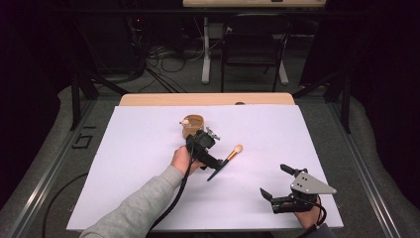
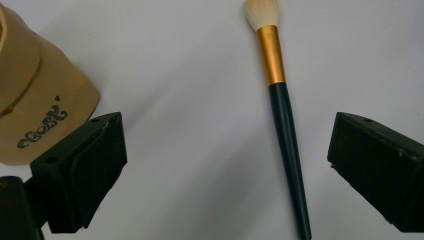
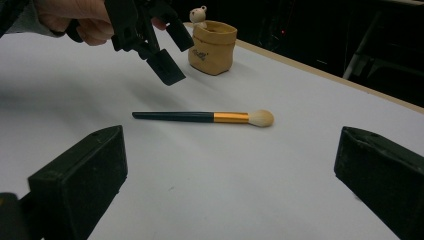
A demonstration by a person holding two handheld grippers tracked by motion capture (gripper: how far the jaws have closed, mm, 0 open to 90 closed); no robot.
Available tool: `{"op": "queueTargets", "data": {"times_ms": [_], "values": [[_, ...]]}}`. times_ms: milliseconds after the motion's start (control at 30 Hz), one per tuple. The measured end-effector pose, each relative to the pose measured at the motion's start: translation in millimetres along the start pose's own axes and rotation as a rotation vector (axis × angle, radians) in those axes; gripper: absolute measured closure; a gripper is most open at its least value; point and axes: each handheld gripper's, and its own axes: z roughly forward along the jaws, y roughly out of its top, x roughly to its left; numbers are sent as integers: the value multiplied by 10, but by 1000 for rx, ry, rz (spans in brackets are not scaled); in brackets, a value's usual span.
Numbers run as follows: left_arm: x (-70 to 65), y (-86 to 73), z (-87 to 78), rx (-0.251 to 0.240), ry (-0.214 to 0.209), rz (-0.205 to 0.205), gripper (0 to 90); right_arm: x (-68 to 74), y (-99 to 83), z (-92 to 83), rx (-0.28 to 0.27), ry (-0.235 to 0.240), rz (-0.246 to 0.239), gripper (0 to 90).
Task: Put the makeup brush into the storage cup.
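Observation:
A makeup brush (image 1: 226, 160) with a dark handle, gold ferrule and pale bristles lies flat on the white sheet (image 1: 148, 198). My left gripper (image 1: 204, 144) hovers open just above it, and in the left gripper view the brush (image 2: 283, 125) lies between the spread jaws, nearer the right one. A tan cup-shaped holder (image 1: 192, 124) with a small bear figure (image 3: 199, 14) on its rim stands just beyond. My right gripper (image 1: 273, 179) rests open near the front right, facing the brush (image 3: 200, 117), the holder (image 3: 212, 44) and the left gripper (image 3: 172, 50).
The white sheet covers most of a wooden table (image 1: 208, 99). A chair (image 1: 255, 47), a desk leg (image 1: 206, 49) and cables (image 1: 148, 54) stand on the dark floor behind the table.

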Motion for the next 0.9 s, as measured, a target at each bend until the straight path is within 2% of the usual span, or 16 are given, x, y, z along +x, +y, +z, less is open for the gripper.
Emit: {"op": "queueTargets", "data": {"times_ms": [100,133,333,600,700,900], "values": [[-16,50,14,9,-10,-4,30,6,0,3,12,-2,-9,1],[-21,62,24,11,-11,-5,30,12,-2,11,-1,-3,-7,1],[-41,150,84,60,-15,-32,29,-3,-9,8,-5,8,5,1],[-52,242,179,125,-17,-42,29,17,0,1,-12,16,0,1],[-39,264,214,142,-25,-60,42,7,-3,0,-9,19,1,1],[-48,291,282,170,-37,-61,90,2,-5,13,-8,20,7,3]]}}
